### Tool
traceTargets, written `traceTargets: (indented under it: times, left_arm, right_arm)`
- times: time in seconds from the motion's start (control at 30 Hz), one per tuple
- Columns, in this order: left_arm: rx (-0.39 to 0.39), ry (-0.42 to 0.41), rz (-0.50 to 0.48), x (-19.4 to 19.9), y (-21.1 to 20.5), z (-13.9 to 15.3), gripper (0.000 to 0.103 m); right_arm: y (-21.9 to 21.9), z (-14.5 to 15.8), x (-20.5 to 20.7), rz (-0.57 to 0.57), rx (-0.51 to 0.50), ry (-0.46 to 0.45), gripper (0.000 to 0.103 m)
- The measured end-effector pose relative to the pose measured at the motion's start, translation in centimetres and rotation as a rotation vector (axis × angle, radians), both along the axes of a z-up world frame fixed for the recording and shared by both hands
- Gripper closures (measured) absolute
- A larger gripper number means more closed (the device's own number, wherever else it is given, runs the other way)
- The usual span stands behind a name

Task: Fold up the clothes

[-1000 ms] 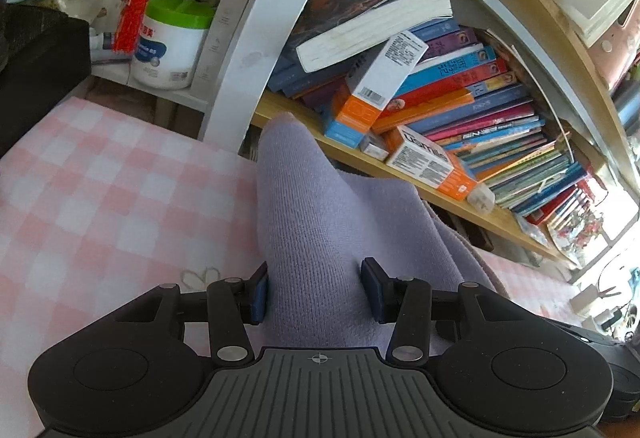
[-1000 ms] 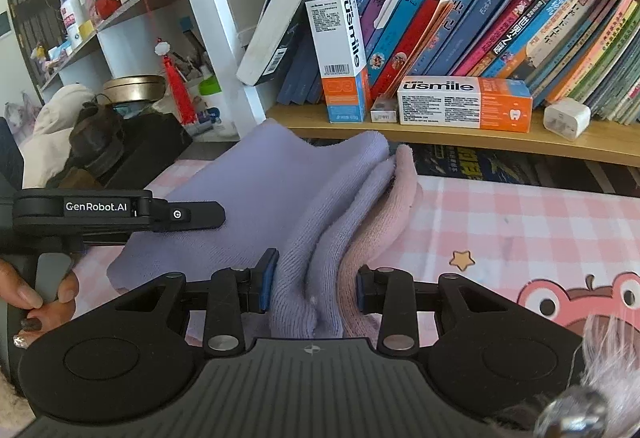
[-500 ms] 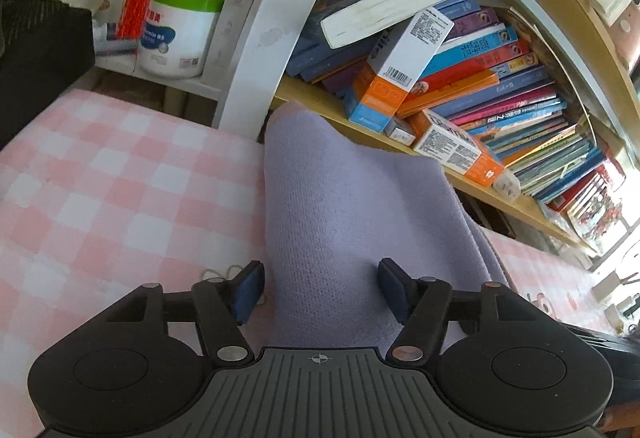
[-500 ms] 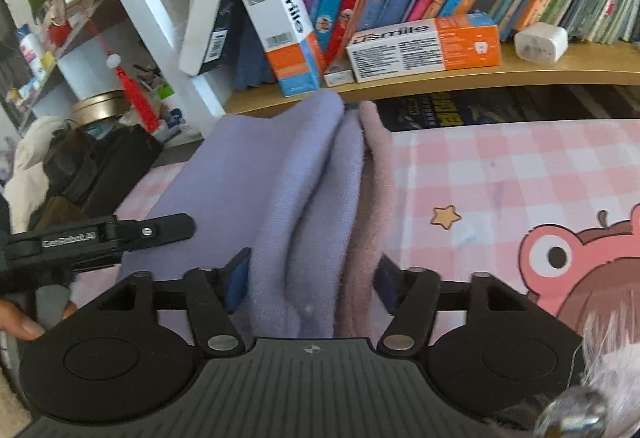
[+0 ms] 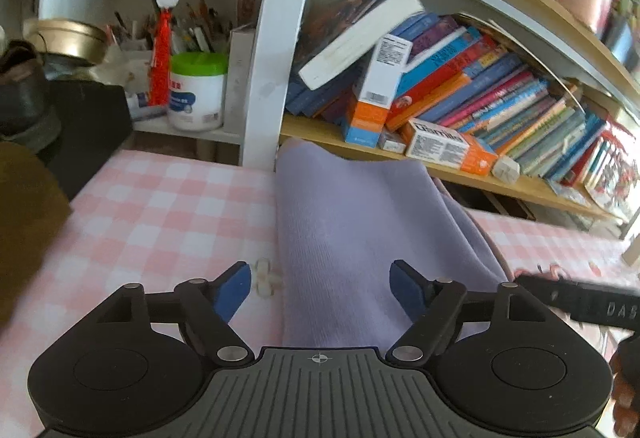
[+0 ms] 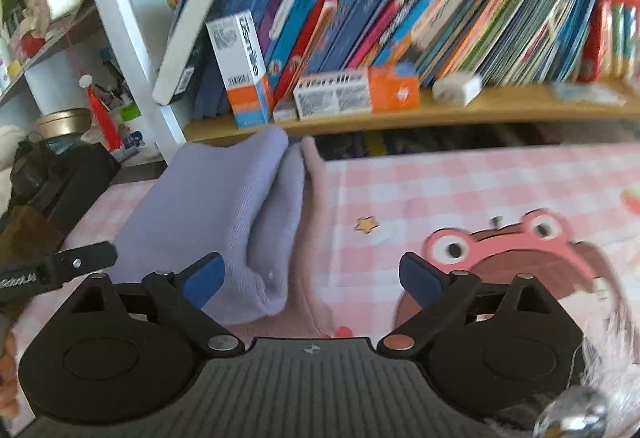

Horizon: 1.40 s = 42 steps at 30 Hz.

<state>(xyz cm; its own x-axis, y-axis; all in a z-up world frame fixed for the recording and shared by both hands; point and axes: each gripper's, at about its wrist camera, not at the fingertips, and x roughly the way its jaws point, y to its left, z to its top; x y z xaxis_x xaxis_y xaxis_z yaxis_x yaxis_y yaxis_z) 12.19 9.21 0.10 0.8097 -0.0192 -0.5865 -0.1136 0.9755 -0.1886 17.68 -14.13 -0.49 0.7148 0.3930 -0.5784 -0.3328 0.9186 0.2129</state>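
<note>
A folded lavender knit garment [image 5: 360, 222] lies flat on the pink checked tablecloth [image 5: 160, 214], its far end by the bookshelf. In the right wrist view the garment [image 6: 224, 206] shows stacked lavender folds with a pink layer [image 6: 316, 238] along its right edge. My left gripper [image 5: 322, 288] is open, its jaws wide apart above the garment's near end and not touching it. My right gripper [image 6: 312, 276] is open, with the garment's near right corner between its spread jaws.
A wooden shelf [image 5: 500, 182] packed with books and toothpaste boxes [image 5: 444, 146] runs along the back. A white post [image 5: 272, 78], a green-lidded jar [image 5: 196, 94] and a dark bag [image 5: 80, 126] stand at left. A pink cartoon print [image 6: 512, 250] covers the cloth at right.
Both grippers have opened and let go of the garment. It now lies flat on the cloth, and both grippers have drawn back slightly.
</note>
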Motion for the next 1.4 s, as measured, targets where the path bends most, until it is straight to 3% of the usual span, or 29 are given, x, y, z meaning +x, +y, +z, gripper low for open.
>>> traceTargets:
  times: [0.2,0.6,0.67,1.0,1.4]
  left_arm:
    - [0.039,0.014,0.029,-2.7,-2.0,0.3,0.017]
    - [0.079,0.096,0.019,-7.0,-5.6,-1.0,0.013]
    - [0.096,0.099,0.023,-7.3,-5.8,-0.9,0.007]
    - [0.134,0.104,0.089,-8.8,-6.4,-0.6,0.007]
    - [0.131,0.126,0.061,-9.6,-6.9,-0.9,0.007]
  right_arm:
    - [-0.2,0.4,-3.2,0.004,-0.087,-0.025,0.004]
    - [-2.0,-1.0,-8.1,-0.075,-0.127,0.038,0.003]
    - [-2.2,-1.0,-8.5,-0.077,-0.129,0.037,0.002]
    - [-2.2,-0.3,-10.0,-0.066,-0.126,0.02,0.0]
    - [-2.2,-0.7,-11.7,-0.085,-0.125,0.04,0.0]
